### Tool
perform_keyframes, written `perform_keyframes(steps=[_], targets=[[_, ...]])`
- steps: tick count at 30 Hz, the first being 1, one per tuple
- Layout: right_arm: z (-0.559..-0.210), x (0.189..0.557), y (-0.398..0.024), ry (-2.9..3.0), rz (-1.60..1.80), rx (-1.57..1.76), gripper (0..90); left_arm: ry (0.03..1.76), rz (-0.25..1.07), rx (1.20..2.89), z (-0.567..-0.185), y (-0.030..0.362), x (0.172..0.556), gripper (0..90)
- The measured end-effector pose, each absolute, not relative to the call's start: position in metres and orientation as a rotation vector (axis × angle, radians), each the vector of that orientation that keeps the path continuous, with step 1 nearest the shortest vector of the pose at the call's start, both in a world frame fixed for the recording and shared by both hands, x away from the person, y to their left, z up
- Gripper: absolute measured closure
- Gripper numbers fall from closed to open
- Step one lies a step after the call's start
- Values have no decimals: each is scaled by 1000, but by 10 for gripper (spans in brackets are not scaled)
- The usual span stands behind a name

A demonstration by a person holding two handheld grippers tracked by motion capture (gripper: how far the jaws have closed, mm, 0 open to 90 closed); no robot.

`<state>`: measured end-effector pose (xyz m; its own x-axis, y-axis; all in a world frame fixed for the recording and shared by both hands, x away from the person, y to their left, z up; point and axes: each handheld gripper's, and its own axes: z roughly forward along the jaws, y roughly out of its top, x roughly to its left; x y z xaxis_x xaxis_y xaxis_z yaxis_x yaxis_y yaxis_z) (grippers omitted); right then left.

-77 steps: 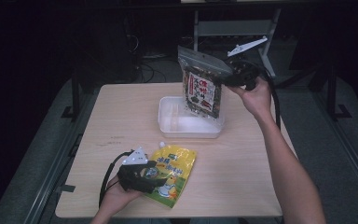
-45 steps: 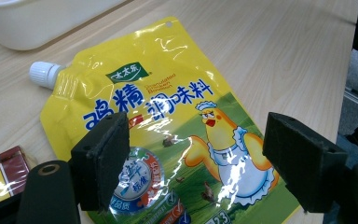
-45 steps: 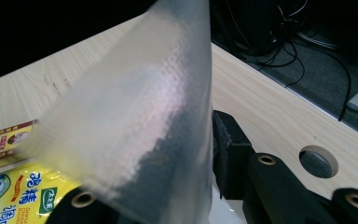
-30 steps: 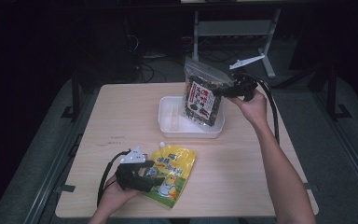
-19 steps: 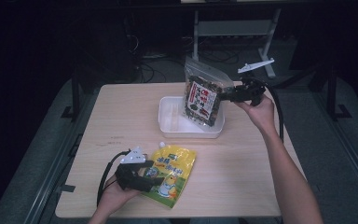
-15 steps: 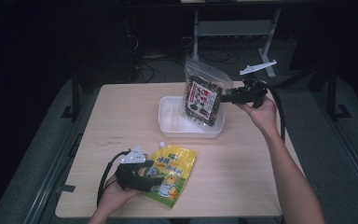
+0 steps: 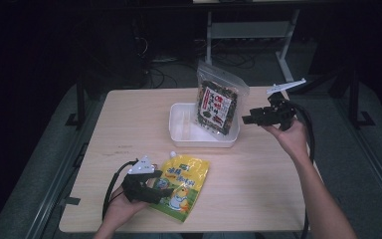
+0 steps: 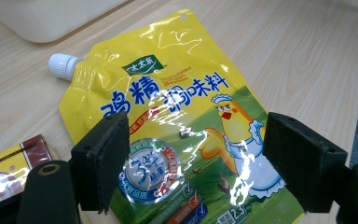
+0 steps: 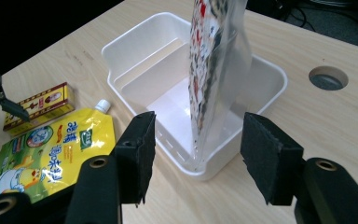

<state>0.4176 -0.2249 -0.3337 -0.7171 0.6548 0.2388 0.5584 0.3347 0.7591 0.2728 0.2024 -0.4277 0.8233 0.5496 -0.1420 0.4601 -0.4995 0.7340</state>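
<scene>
A clear bag of dark snacks stands upright in the white bin, leaning toward its right wall. My right gripper hovers just right of the bag, apart from it. Its jaws have just been opening and stand open. In the right gripper view the bag's edge rises beyond the right gripper, and no pad touches it. A yellow spout pouch lies flat near the table's front edge. My left gripper rests over the pouch's left part. In the left gripper view this gripper is open above the pouch.
A small red and yellow box lies beside the pouch's cap, close to my left gripper. A round cable hole sits in the tabletop past the bin. Bare wood spreads between the bin and the pouch. Dark floor and metal frames surround the table.
My right gripper lowered the snack bag into the bin, opened off it and drew away to the right. The bag stays standing. The left hand and the pouch have not moved.
</scene>
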Motion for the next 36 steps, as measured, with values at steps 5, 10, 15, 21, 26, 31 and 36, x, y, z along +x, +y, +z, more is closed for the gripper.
perform_keyframes(steps=[5,10,15,21,26,31,36], targets=[[-338,407,-226,2491,1334,1133,417,742,140,2181,-428,203,273,225],[-339,397,-223,2503,1337,1114,407,746,147,2183,-428,204,273,226],[-343,389,-216,2524,1352,1101,393,749,150,2190,-429,203,273,227],[-350,381,-204,2564,1336,1077,383,750,151,2192,-429,204,273,228],[-353,378,-199,2577,1341,1068,377,751,153,2191,-428,206,274,228],[-356,371,-193,2595,1354,1052,369,759,152,2187,-429,208,276,227],[-359,367,-187,2610,1343,1042,359,762,156,2185,-428,209,276,227]])
